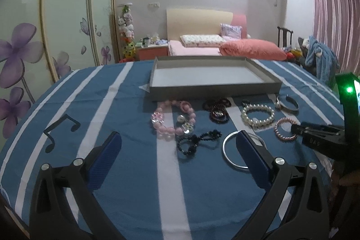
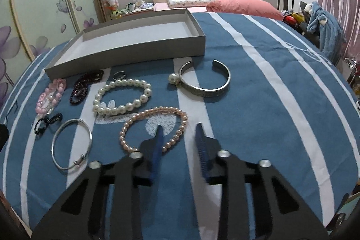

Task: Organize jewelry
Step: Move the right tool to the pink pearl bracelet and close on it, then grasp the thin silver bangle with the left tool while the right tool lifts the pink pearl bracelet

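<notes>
Several bracelets lie on a blue striped cloth in front of a grey tray [image 1: 216, 88] [image 2: 135, 53] that holds nothing. My right gripper [image 2: 179, 127] [image 1: 293, 128] is low over a pink pearl bracelet [image 2: 135, 118] [image 1: 281, 125]. Its jaws stand narrow, astride the bracelet's right side, and a gap still shows beside the beads. My left gripper [image 1: 177, 138] hangs wide open above a black bead bracelet [image 1: 195, 141] [image 2: 45, 123], holding nothing. A silver bangle [image 1: 225, 145] [image 2: 54, 143] lies partly behind its right finger.
Also on the cloth are a white pearl bracelet [image 2: 126, 82] [image 1: 247, 108], a silver cuff [image 2: 202, 89] [image 1: 290, 106], a pink bead bracelet [image 1: 166, 129] [image 2: 49, 100], a dark red bracelet [image 1: 216, 105] [image 2: 81, 87], a small ring [image 2: 119, 75] and a pearl earring [image 2: 173, 77].
</notes>
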Motion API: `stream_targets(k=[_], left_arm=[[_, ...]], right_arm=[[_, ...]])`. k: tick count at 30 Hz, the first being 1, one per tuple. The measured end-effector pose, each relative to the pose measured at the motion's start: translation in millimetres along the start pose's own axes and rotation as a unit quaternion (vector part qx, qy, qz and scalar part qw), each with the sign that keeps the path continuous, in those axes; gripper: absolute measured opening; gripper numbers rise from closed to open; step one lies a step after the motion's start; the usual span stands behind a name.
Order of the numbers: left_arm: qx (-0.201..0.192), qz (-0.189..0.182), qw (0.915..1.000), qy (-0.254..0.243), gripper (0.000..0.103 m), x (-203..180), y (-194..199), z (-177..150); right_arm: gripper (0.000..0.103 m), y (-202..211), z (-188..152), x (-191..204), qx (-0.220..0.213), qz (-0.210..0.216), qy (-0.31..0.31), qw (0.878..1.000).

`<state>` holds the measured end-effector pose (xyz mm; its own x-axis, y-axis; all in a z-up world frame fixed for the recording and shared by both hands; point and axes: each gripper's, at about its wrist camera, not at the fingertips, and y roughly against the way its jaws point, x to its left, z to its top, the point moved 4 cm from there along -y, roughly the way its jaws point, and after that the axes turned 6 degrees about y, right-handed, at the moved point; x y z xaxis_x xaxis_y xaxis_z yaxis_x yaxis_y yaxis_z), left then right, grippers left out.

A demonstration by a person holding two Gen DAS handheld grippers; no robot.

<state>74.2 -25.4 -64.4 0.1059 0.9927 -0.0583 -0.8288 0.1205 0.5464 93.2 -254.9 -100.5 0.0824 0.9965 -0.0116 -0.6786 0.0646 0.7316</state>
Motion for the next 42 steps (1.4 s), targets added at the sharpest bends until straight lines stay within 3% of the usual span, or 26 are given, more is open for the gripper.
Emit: stream_targets(k=[1, 3, 13, 22, 32, 42], left_arm=[[0.01, -0.003, 0.9999, -0.006, 0.099, -4, -3, -1], [0.029, -0.01, 0.9994, -0.014, 0.099, -11, -8, -4], [0.133, -0.05, 0.9893, -0.033, 0.099, -49, -45, -21], [0.187, -0.061, 0.9796, -0.041, 0.097, -76, -72, -28], [0.179, -0.04, 0.982, -0.046, 0.089, -85, -86, -21], [0.173, -0.04, 0.9831, -0.047, 0.089, -84, -86, -21]], right_arm=[[0.01, 1, -1, -1, -0.001, 0.0, 0.001, 1.0], [0.007, 0, 0, -7, 0.0, 0.008, -0.002, 1.0], [0.007, 6, 1, -27, -0.012, 0.034, -0.03, 0.999], [0.007, 0, -1, -39, -0.008, 0.057, -0.044, 0.997], [0.007, -1, -5, -38, -0.009, 0.064, -0.046, 0.997], [0.007, -1, -6, -38, -0.011, 0.057, -0.043, 0.997]])
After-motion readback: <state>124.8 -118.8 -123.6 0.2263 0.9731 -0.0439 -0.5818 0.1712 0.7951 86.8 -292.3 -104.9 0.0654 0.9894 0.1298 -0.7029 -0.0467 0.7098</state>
